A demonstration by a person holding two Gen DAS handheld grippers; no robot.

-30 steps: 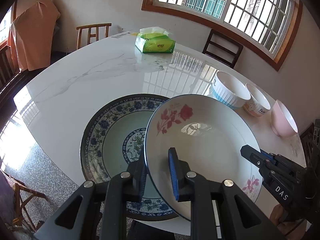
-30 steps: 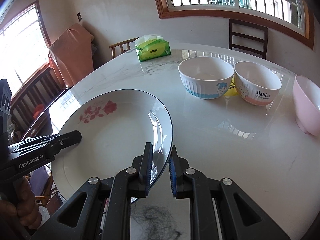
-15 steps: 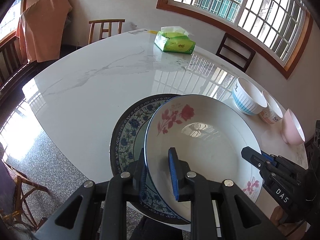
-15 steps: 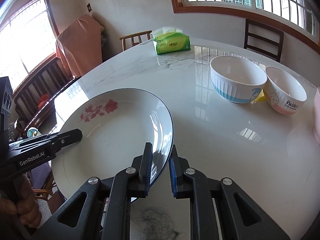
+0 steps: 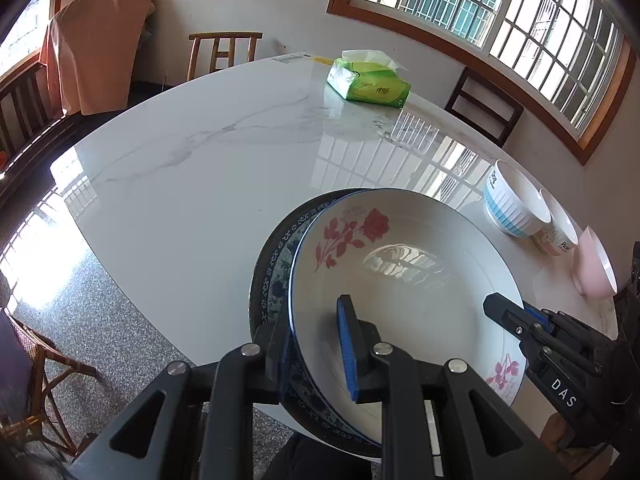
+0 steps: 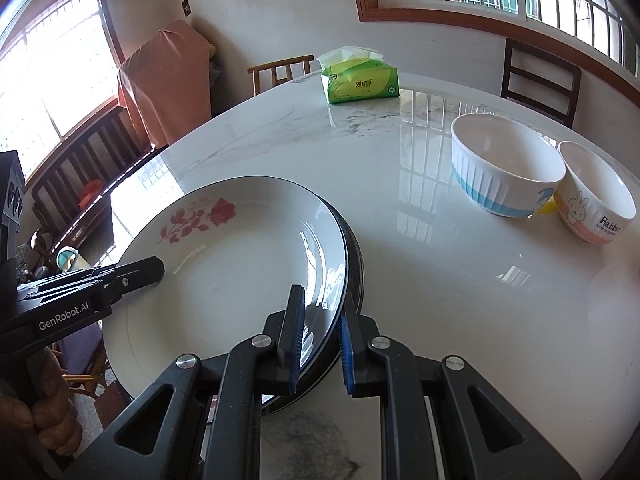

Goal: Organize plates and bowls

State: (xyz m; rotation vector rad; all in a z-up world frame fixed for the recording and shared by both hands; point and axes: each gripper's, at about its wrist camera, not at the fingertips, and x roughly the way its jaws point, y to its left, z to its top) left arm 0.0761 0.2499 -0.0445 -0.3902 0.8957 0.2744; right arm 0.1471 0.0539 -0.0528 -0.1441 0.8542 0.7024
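- On the near left part of the bench (image 5: 208,184), my left gripper (image 5: 316,344) has its fingers on either side of the near-left rim of the rose plate (image 5: 400,280); the gap looks wider than the rim, so I judge the fingers released or only loosely about it.
- Under that plate lies the blue-patterned plate (image 5: 276,268), its dark rim showing as a crescent on the left; the rose plate sits on it, shifted a little to the right.
- At the plate's other side, my right gripper (image 6: 318,340) straddles the near-right rim of the rose plate (image 6: 240,280), one finger over the plate's face and one outside; a gap shows at the outer finger, so these fingers also look released.
- I take the step in hand to be the stacking of the plates, with the set-down about finished.
- Next I would back both grippers straight away from the rims without dragging the top plate, then see to the bowls.
- Well to the right stand the blue-striped bowl (image 6: 506,172), the rabbit bowl (image 6: 596,200) touching or just beside it, and the pink bowl (image 5: 594,264) further right; they are not yet nested.
- A tissue pack (image 6: 360,80) rests at the far side.
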